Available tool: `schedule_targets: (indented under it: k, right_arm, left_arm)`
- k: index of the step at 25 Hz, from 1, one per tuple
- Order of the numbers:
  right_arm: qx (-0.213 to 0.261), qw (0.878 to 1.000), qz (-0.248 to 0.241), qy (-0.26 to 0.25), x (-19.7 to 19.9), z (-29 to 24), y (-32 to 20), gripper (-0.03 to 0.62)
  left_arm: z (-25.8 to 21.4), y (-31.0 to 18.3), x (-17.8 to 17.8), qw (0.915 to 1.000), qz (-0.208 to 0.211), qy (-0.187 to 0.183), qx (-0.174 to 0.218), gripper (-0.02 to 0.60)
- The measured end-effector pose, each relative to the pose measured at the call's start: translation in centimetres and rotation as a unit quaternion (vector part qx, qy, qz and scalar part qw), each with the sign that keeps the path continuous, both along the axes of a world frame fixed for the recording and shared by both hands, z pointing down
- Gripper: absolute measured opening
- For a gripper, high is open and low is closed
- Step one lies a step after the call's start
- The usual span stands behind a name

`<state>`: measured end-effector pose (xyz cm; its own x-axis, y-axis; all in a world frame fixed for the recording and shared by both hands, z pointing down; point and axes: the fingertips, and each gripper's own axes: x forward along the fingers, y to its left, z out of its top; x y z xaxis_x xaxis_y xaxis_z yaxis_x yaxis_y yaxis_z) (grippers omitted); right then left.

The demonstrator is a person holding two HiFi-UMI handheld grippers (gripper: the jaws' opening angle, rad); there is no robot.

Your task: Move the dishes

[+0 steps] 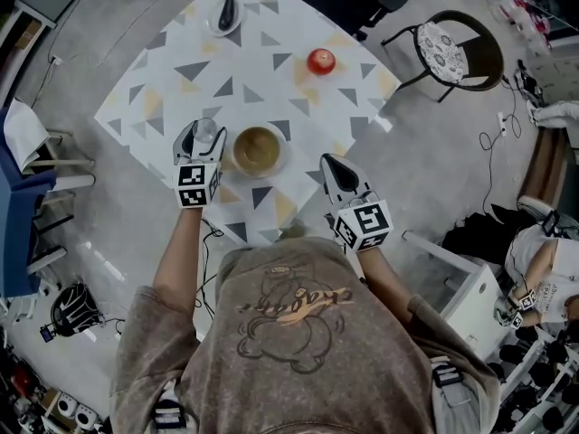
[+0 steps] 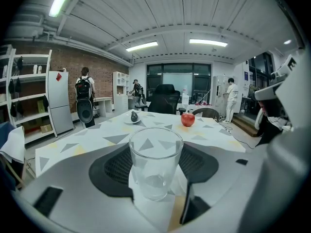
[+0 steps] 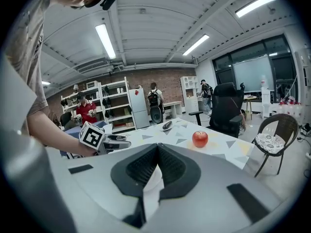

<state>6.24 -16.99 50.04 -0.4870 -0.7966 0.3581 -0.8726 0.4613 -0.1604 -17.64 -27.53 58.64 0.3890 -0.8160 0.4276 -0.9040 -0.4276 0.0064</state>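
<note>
A clear drinking glass (image 2: 155, 165) stands upright between the jaws of my left gripper (image 2: 155, 152), which is shut on it. In the head view this gripper (image 1: 204, 134) holds the glass (image 1: 206, 132) over the patterned table (image 1: 181, 89), just left of a brown bowl (image 1: 258, 149). The bowl rests on a white plate (image 1: 284, 158). My right gripper (image 1: 328, 162) is shut and holds nothing, right of the plate near the table's front edge. In its own view the right gripper (image 3: 158, 148) has its pads pressed together.
A red apple (image 1: 320, 61) lies at the far right of the table. A small plate with a dark fruit (image 1: 224, 14) sits at the far corner. A round-seat chair (image 1: 457, 52) stands to the right and a blue chair (image 1: 18, 206) to the left. People stand far off.
</note>
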Motion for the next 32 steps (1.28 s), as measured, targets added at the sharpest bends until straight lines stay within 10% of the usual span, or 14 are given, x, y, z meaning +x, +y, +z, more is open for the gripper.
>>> schedule_targets:
  k: [32]
  right_arm:
    - [0.023, 0.999, -0.040, -0.019, -0.6, -0.7, 0.8, 0.006]
  left_arm:
    - [-1.5, 5.8, 0.3, 0.9990, -0.041, 0.018, -0.005, 0.288]
